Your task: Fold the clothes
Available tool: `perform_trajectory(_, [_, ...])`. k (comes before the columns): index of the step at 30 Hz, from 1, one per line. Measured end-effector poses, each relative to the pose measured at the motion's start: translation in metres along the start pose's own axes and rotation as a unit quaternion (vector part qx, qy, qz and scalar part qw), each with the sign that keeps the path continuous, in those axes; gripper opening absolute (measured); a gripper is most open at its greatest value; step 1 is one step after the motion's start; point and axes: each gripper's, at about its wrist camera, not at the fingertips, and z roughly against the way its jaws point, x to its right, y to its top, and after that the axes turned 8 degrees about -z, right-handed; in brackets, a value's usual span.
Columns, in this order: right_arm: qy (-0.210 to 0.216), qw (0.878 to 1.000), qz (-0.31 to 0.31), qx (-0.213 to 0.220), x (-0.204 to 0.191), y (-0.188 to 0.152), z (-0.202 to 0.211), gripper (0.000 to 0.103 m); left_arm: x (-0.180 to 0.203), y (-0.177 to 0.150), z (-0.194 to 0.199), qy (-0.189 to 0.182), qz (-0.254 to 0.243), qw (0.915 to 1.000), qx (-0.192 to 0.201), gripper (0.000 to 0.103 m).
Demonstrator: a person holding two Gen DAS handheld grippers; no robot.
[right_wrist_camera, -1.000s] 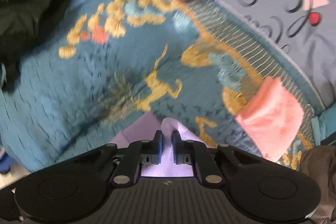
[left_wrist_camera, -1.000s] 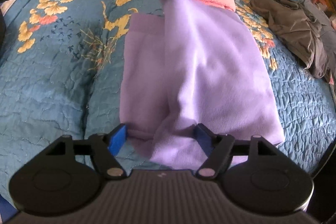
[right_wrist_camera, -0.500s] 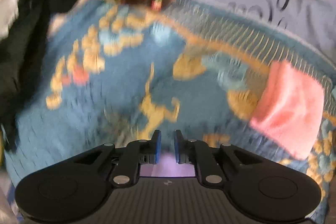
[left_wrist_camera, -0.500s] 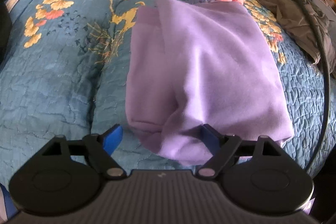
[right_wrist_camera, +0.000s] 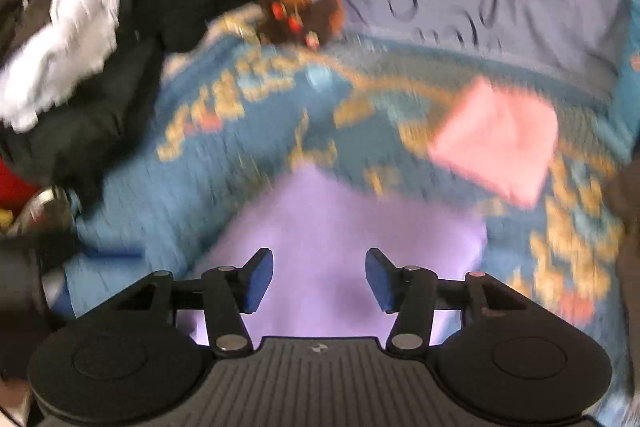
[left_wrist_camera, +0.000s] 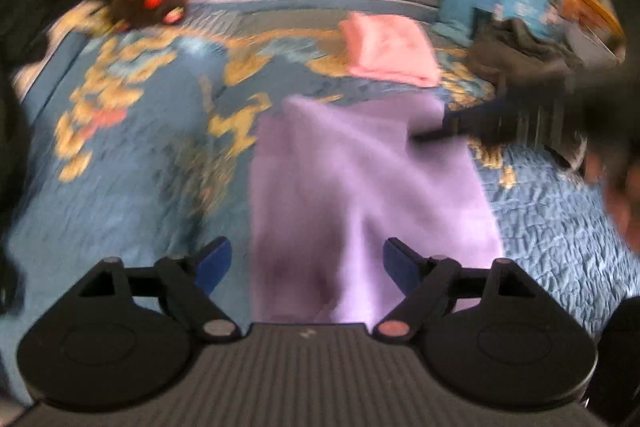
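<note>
Lilac folded garment now lies flat on the blue quilt, released from both tools. Left gripper hangs spread above its near edge, nothing pinched. Right gripper, jaws opening and empty, has swung away rightward. Pink folded cloth waits farther off; this fold looks finished.

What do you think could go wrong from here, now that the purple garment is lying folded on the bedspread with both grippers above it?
1. The purple garment shows a raised ridge down its middle, so another fold may trap the wrinkle.
2. The right gripper, jaws opening with no cloth pinched, sits low over the fabric and might snag it.
3. The folded pink cloth lies close beyond the garment's far edge and could get nudged.
</note>
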Motion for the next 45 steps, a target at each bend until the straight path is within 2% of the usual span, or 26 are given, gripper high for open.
perform_trajectory(3, [0.0, 0.999, -0.04, -0.018, 0.013, -0.02, -0.005, 0.051, 0.021, 0.01, -0.01, -0.006, -0.039, 0.9992, -0.003, 0.092])
perform_trajectory(6, [-0.008, 0.999, -0.043, -0.027, 0.018, -0.028, -0.011, 0.053, 0.037, 0.014, -0.026, 0.015, -0.076, 0.9968, -0.017, 0.094])
perform_trajectory(8, [-0.007, 0.999, -0.039, -0.03, 0.019, -0.031, -0.014, 0.06, 0.038, 0.012, -0.037, 0.018, -0.078, 0.9963, -0.033, 0.096])
perform_trajectory(11, [-0.015, 0.999, -0.023, -0.034, 0.015, -0.035, -0.019, 0.062, 0.036, 0.006, -0.051, 0.029, -0.083, 0.9948, -0.052, 0.102])
perform_trajectory(14, [-0.028, 0.999, -0.004, -0.031, 0.011, -0.04, -0.019, 0.063, 0.029, -0.002, -0.062, 0.049, -0.086, 0.9925, -0.072, 0.103])
perform_trajectory(17, [-0.038, 0.999, 0.005, -0.028, 0.009, -0.044, -0.017, 0.066, 0.016, -0.008, -0.067, 0.039, -0.065, 0.9937, -0.083, 0.103])
perform_trajectory(21, [-0.043, 0.999, 0.009, -0.023, 0.008, -0.044, -0.017, 0.067, 0.012, -0.01, -0.069, 0.045, -0.067, 0.9928, -0.089, 0.103])
perform_trajectory(28, [-0.04, 0.999, 0.008, -0.015, 0.008, -0.046, -0.016, 0.069, 0.024, -0.006, -0.07, 0.069, -0.093, 0.9887, -0.095, 0.103])
perform_trajectory(37, [-0.049, 0.999, -0.008, -0.004, 0.011, -0.054, -0.001, 0.07, 0.034, -0.003, -0.065, 0.094, -0.103, 0.9848, -0.103, 0.103])
perform_trajectory(39, [-0.042, 0.999, -0.025, 0.003, 0.017, -0.058, 0.009, 0.07, 0.035, -0.004, -0.062, 0.096, -0.104, 0.9843, -0.105, 0.103])
perform_trajectory(42, [-0.002, 0.995, -0.092, 0.026, 0.039, -0.066, 0.031, 0.073, 0.028, -0.008, -0.052, 0.092, -0.084, 0.9868, -0.104, 0.103])
perform_trajectory(44, [0.036, 0.986, -0.158, 0.045, 0.062, -0.077, 0.047, 0.085, 0.014, -0.012, -0.042, 0.079, -0.046, 0.9911, -0.097, 0.103])
perform_trajectory(45, [0.057, 0.979, -0.189, 0.05, 0.074, -0.085, 0.052, 0.087, 0.005, -0.014, -0.037, 0.069, -0.021, 0.993, -0.093, 0.103])
